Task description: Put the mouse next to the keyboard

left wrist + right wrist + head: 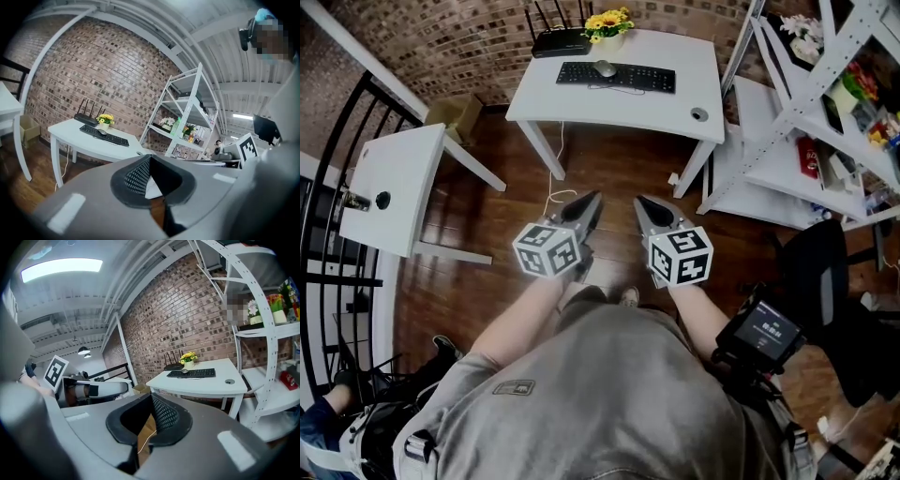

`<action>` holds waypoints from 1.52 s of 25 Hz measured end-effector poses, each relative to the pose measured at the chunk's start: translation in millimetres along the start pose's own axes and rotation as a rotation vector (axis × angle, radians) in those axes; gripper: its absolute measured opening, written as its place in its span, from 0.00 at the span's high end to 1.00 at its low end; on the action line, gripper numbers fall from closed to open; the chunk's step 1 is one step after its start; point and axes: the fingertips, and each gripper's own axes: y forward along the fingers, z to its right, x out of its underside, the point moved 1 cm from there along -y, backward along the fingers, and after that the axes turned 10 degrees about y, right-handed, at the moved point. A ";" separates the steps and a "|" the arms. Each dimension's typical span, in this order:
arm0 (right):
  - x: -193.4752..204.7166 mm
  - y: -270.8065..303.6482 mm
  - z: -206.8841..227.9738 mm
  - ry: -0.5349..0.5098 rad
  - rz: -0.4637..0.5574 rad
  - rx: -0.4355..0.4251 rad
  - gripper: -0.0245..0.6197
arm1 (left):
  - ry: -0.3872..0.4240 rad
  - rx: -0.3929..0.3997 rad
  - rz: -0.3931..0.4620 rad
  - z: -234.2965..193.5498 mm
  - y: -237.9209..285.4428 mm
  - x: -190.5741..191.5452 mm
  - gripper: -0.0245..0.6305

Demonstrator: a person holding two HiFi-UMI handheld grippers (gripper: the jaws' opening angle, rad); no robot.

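A white desk [675, 108] stands well ahead of me against the brick wall. On it lies a black keyboard [616, 76], with a grey mouse [605, 67] resting on the keyboard's back edge. Both also show far off in the left gripper view, keyboard [104, 136] and mouse [101, 132], and in the right gripper view, keyboard [191, 373] and mouse [184, 371]. My left gripper [594, 197] and right gripper [639, 201] hang side by side over the wooden floor, far short of the desk. Both are shut with nothing between the jaws.
A black router [560, 41] and a pot of yellow flowers [609, 22] sit at the desk's back. A white side table [394, 187] and black railing [328, 206] stand at left, a white shelf unit [806, 122] and black chair [825, 272] at right. A white cable [558, 192] trails on the floor.
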 end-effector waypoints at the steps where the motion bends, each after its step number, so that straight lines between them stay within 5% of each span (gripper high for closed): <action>1: -0.7 0.8 3.1 0.006 -0.002 -0.002 0.95 | 0.002 0.000 -0.009 0.5 3.6 0.4 0.96; 15: -19.3 57.6 44.5 0.046 -0.043 0.032 0.94 | -0.031 0.002 -0.042 -53.5 67.0 -11.8 0.96; 31: -107.3 244.5 78.5 0.009 -0.056 0.121 0.94 | -0.035 0.066 -0.028 -222.7 164.3 -78.6 0.96; 38: -116.1 295.5 86.3 -0.015 -0.084 0.164 0.94 | -0.049 0.078 -0.056 -271.7 186.9 -77.2 0.96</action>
